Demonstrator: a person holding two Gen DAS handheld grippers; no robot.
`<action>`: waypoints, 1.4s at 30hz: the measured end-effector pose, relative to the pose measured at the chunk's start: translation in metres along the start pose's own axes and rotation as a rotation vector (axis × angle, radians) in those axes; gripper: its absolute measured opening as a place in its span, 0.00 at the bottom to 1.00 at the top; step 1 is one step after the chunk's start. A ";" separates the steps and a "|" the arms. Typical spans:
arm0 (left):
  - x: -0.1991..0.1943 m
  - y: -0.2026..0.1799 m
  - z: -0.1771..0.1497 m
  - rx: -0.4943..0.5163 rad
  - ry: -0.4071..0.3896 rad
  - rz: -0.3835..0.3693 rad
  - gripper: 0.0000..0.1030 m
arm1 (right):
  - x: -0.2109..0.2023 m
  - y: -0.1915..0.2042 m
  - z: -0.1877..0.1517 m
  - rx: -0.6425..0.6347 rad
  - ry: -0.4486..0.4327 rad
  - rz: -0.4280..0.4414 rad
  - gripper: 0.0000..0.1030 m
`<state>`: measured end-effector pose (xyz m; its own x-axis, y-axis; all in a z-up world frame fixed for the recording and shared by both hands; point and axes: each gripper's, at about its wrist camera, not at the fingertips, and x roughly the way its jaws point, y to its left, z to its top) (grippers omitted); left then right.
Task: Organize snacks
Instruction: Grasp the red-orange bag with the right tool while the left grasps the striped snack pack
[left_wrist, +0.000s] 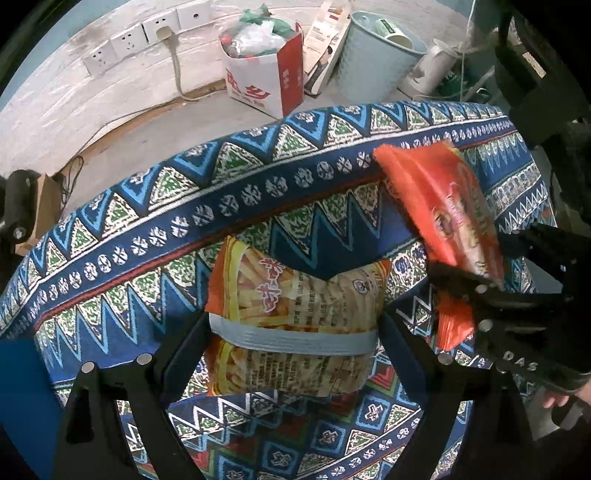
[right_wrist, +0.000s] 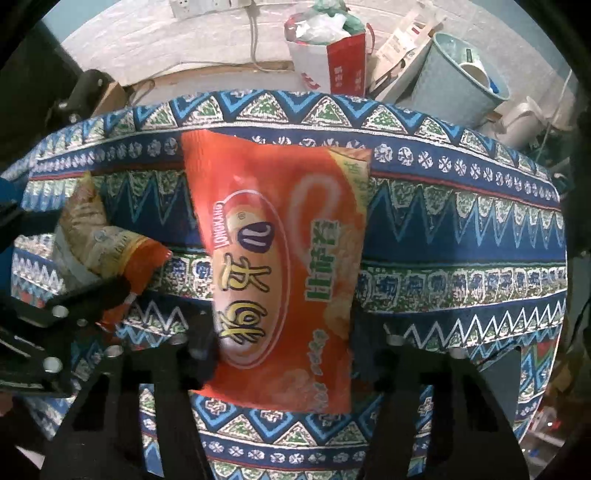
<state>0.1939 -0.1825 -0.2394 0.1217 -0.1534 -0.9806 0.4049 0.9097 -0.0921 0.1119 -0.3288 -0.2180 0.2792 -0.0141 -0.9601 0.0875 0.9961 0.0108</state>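
Fries bag (left_wrist: 291, 325) left of chip bag (left_wrist: 443, 206) – both on tablecloth (left_wrist: 184, 206), bin (left_wrist: 373, 59) behind

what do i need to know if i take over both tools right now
Left tool: open, straddling the fries bag, which lies on the patterned cloth.
Right tool: shut on the orange snack bag, to the right of the fries bag.
Done: one bag gripped; nothing visibly sorted yet.
Left: probably grip the fries bag too, then place both bags.
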 end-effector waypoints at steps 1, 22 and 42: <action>0.001 0.000 0.000 -0.004 -0.001 -0.002 0.90 | -0.002 -0.001 -0.001 -0.001 -0.005 -0.002 0.46; -0.030 0.008 -0.045 -0.092 -0.054 -0.003 0.54 | -0.036 0.007 -0.006 -0.006 -0.077 -0.007 0.39; -0.146 0.037 -0.099 -0.102 -0.205 0.101 0.54 | -0.117 0.076 -0.021 -0.104 -0.207 0.051 0.39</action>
<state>0.1011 -0.0876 -0.1165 0.3422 -0.1254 -0.9312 0.2888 0.9571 -0.0228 0.0661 -0.2493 -0.1108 0.4722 0.0292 -0.8810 -0.0277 0.9994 0.0183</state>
